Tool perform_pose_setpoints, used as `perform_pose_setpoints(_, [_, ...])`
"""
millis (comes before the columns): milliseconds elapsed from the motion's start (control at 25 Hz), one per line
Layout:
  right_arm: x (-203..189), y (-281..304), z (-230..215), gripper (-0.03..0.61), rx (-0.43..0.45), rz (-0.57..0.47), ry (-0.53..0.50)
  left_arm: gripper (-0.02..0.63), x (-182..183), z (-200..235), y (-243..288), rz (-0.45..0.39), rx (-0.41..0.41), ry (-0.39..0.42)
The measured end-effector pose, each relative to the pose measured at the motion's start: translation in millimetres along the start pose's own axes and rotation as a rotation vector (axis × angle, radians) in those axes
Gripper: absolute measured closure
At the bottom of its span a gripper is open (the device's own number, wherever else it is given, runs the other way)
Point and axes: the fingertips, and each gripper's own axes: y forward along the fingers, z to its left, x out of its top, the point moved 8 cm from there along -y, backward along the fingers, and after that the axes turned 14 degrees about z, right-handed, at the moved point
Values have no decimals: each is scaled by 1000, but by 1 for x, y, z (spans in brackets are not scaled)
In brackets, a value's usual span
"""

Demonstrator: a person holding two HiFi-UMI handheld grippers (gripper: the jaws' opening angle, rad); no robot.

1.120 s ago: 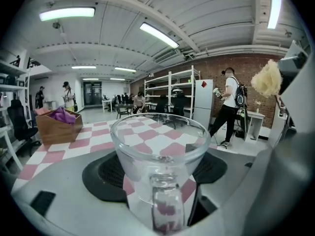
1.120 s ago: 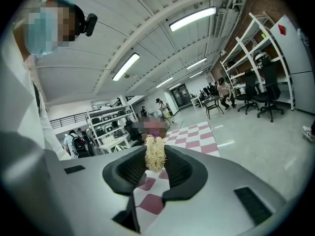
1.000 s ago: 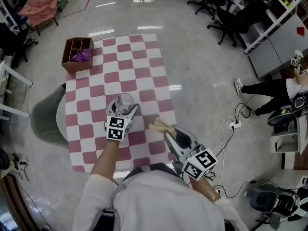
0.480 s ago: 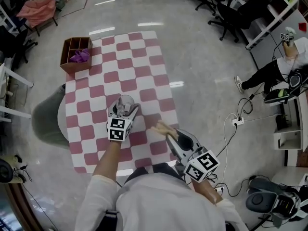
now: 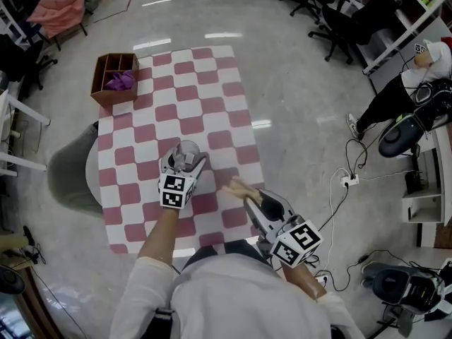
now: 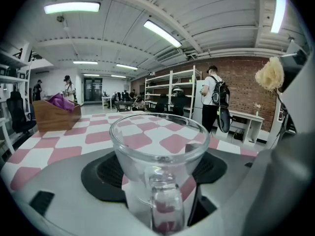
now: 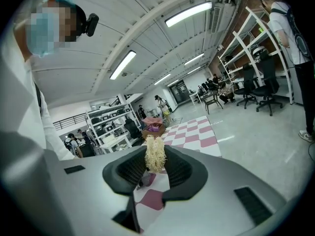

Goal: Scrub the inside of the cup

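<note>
While my left gripper [image 5: 183,163] stands over the near part of the pink-and-white chequered tablecloth [image 5: 205,90], its 2 jaws are closed against the sides of the clear glass cup with a handle [image 5: 185,152], which sits upright between them with its mouth open to the top and its handle [image 6: 165,208] turned back toward the gripper's camera. I cannot tell whether the cup's base touches the cloth. My right gripper [image 5: 256,200] is lower and to the right, at the cloth's edge, its jaws clamped on the small brush with a pale straw-coloured fibre tuft [image 7: 155,154]; the tuft points toward the cup but stays apart from it. At the cloth's far left corner stands a brown wooden box with compartments [image 5: 103,90], holding a purple cloth [image 5: 120,82].
</note>
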Motion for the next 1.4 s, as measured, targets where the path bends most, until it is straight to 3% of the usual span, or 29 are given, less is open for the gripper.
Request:
perform_pose_setpoints(400, [4, 0, 4, 463, -4, 2, -15, 235, -7, -1, -2, 37, 0, 75])
perform_pose_setpoints(640, [6, 1, 4, 463, -1, -8, -22, 235, -15, -6, -21, 44, 0, 47])
perform_pose_setpoints(1400, [19, 17, 14, 463, 46, -18, -85, 236, -14, -28, -125, -71, 58, 22])
